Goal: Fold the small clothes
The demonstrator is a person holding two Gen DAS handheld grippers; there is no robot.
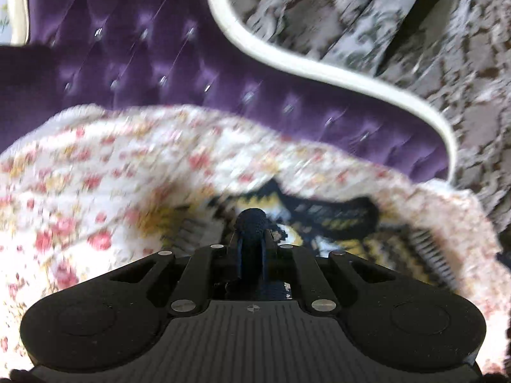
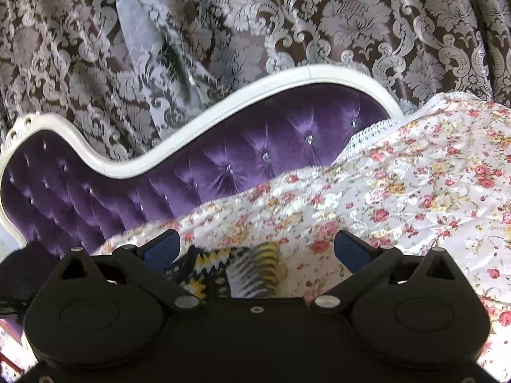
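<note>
Nearest the left gripper (image 1: 252,223), its jaws are pinched together on a dark knitted bit of the small garment (image 1: 322,223), a navy, yellow and white patterned knit that spreads just ahead and to the right of the tips. The right gripper (image 2: 255,249) has its blue-padded jaws spread wide with nothing pressed between them; the same striped knit lies directly under and between them, close to the body of the tool. Both pieces of the garment rest on a floral bedspread (image 2: 415,191), which runs out beyond the jaws. Farther off stands a purple tufted headboard (image 2: 223,159) with a white frame, and behind it a patterned curtain (image 2: 287,16). The garment looks bunched, not squared, so I judge the fold barely begun, with flattening and creasing left.
</note>
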